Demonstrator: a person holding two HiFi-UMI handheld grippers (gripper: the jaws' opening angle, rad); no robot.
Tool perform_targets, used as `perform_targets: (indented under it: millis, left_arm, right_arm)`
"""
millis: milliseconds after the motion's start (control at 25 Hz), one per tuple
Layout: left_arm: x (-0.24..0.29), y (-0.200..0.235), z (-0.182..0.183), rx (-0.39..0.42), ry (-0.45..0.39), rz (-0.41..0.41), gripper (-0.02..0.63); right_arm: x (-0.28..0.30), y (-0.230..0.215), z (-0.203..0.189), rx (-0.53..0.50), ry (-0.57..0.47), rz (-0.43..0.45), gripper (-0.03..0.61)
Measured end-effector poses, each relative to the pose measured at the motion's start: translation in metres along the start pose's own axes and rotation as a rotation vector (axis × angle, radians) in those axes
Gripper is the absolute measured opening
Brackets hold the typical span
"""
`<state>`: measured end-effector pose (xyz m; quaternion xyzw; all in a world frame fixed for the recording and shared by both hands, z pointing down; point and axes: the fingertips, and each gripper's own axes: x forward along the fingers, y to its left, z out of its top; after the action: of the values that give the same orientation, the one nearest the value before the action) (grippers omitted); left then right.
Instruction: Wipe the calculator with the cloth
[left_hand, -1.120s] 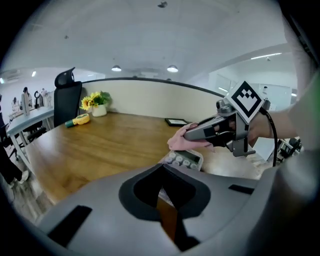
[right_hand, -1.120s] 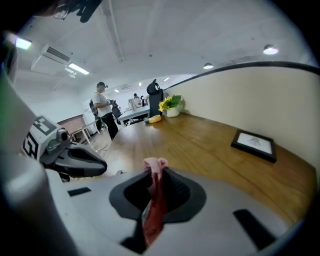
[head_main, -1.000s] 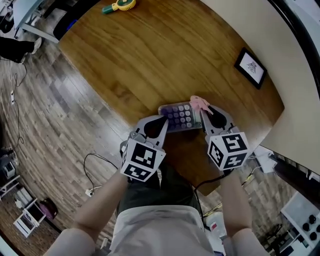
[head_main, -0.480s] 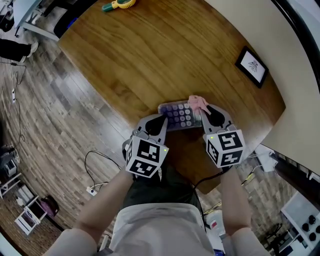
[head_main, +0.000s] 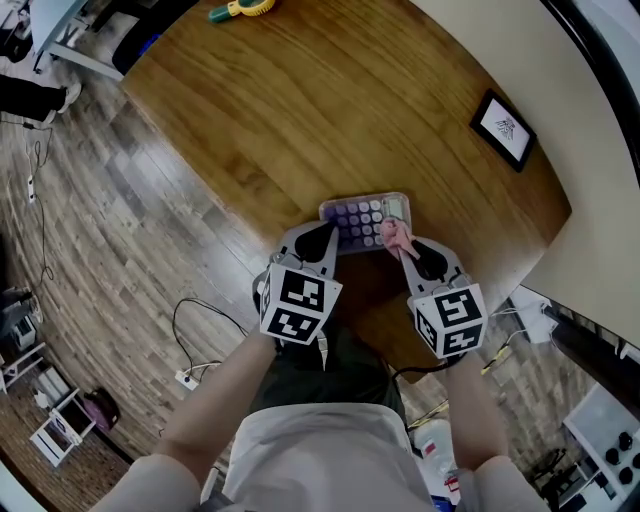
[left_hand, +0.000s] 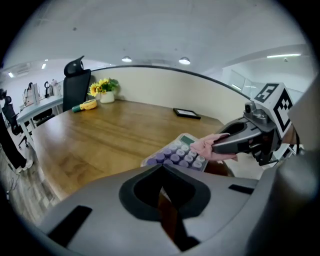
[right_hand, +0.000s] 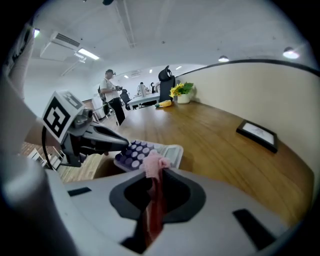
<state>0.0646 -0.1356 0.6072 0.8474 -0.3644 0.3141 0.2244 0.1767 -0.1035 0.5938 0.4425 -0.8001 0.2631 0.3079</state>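
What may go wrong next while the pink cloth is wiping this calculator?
1. The calculator lies close to the near edge of the table. The left claw is shut and only beside the calculator's left end, so a wiping stroke may slide it off.
2. Only a small tuft of cloth sticks out of the right claw, so the hard tips might scrape the calculator.

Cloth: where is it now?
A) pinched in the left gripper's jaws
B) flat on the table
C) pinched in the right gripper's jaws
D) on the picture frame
C: the cloth sits clamped between the right gripper jaws, its end over the calculator.
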Motion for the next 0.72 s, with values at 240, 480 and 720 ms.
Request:
perform_targets:
  millis: [240, 480, 720]
  left_arm:
    - [-0.004, 0.000, -0.002, -0.014, -0.009, -0.013, 0.003]
    - [-0.005, 0.002, 0.000, -0.040, -0.005, -0.066, 0.003]
    - [-0.007, -0.001, 0.001, -0.022, -0.021, -0.058, 0.003]
  right_arm:
    - [-0.009, 0.014, -0.044, 0.078, 0.154, 0.055, 0.037]
    - [-0.034, -0.009, 0.002, 0.109, 0.056, 0.015, 0.038]
    - [-0.019, -0.037, 0.085, 0.120, -0.146, -0.066, 0.038]
